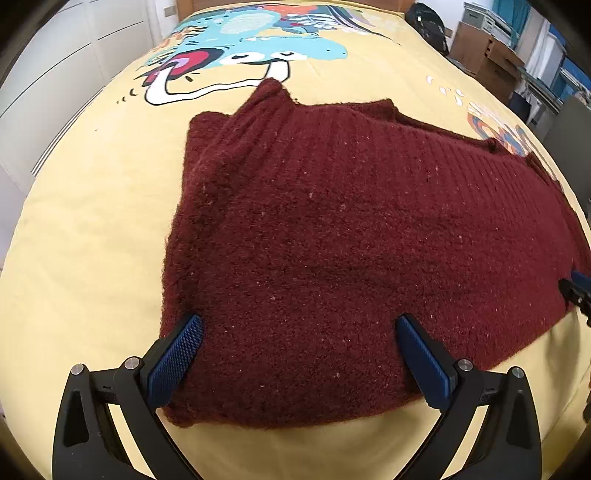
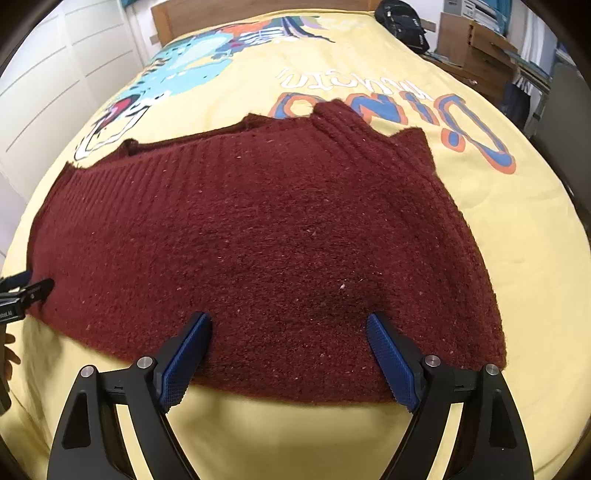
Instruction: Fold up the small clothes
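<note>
Dark red and fuzzy, a knitted sweater [image 1: 332, 240] spread flat across a yellow bedspread [image 1: 92, 240] with a big cartoon dinosaur [image 1: 258, 40] printed near the far end. Folded already, by the look of the doubled edges at the back. Left gripper [image 1: 299, 325] low over the near left corner of the sweater, jaws wide apart, one blue pad [image 1: 177, 358] at the knit's left edge and the other lying on top of the wool, nothing pinched. Right gripper [image 2: 288, 321] over the near edge toward the other end, jaws just as wide, blue pads [image 2: 391, 365] resting on the knit, not squeezing it. Orange and blue letters [image 2: 424, 122] on the bedspread just past the sweater's far edge. White closet doors [image 1: 55, 74] off to the left. Black bag [image 2: 402, 26] at the far right corner of the bed, brown cardboard boxes [image 2: 469, 44] beside it. Wooden headboard [image 2: 221, 14] at the very back. Hard to read those letters, upside down and bent by the lens. Sweater's right end cut off in the left view. Shelves at the far right too blurry to tell.
</note>
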{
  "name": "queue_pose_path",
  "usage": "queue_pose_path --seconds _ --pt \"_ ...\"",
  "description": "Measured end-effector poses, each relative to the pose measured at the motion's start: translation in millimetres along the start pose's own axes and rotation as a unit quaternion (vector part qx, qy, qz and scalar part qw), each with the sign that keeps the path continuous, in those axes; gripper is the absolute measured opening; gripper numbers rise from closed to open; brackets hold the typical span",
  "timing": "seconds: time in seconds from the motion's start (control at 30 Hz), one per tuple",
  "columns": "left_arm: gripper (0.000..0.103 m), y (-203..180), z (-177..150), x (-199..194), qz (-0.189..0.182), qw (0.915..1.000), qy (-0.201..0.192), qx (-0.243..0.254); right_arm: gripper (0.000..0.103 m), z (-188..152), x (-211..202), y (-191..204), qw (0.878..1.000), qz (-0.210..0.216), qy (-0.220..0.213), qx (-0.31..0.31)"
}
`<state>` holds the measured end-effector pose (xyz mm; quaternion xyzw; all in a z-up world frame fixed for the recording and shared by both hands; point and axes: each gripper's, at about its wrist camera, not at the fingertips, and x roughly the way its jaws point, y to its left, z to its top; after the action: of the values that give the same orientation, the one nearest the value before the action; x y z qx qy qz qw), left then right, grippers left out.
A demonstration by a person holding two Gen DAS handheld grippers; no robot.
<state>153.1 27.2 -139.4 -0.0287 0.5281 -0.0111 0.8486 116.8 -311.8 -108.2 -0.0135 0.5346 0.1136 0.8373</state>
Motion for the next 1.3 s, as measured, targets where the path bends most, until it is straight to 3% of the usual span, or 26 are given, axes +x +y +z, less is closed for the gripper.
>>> queue_pose_path --seconds 0.2,0.43,0.6,0.73,1.0,1.03,1.1,1.17,1.2,1.3 --pt "0.102 6.9 8.1 -10.7 -0.026 0.9986 0.044 0.013 0.087 -2.5 -27.2 4.8 1.0 -0.009 0.001 -0.014" --pt "0.102 48.3 21.9 -41.0 -0.035 0.9978 0.021 -0.052 0.087 -20.0 -63.6 -5.6 1.0 -0.019 -0.02 -0.002" --pt "0.102 80.5 21.5 -15.7 -0.057 0.9908 0.062 -0.106 0.087 -34.3 -77.0 -24.4 0.999 -0.027 -0.018 0.03" --pt "0.102 79.9 19.0 11.2 -0.104 0.9824 0.098 -0.12 0.087 -41.8 -75.1 -34.5 0.998 -0.038 -0.002 0.046" --pt "0.102 64.6 18.1 27.1 -0.107 0.9824 0.098 -0.118 0.087 -51.7 -75.5 -47.7 0.997 -0.041 0.007 0.065" --pt "0.099 61.6 18.9 27.7 -0.107 0.9827 0.102 -0.112 0.087 -52.2 -75.7 -48.8 0.997 -0.04 0.006 0.068" --pt "0.073 57.8 22.2 26.3 -0.123 0.9813 0.102 -0.107 0.087 -53.1 -76.8 -51.1 0.997 -0.039 0.005 0.072" --pt "0.037 53.2 26.6 23.7 -0.152 0.9768 0.105 -0.108 0.087 -52.9 -77.4 -52.1 0.997 -0.037 0.004 0.074" --pt "0.032 48.9 28.7 21.1 -0.156 0.9763 0.107 -0.104 0.087 -53.0 -78.0 -52.3 0.997 -0.036 0.003 0.075" --pt "0.029 35.4 37.8 9.8 -0.123 0.9821 0.11 -0.092 0.087 -51.9 -81.4 -54.8 0.997 -0.029 -0.002 0.073"
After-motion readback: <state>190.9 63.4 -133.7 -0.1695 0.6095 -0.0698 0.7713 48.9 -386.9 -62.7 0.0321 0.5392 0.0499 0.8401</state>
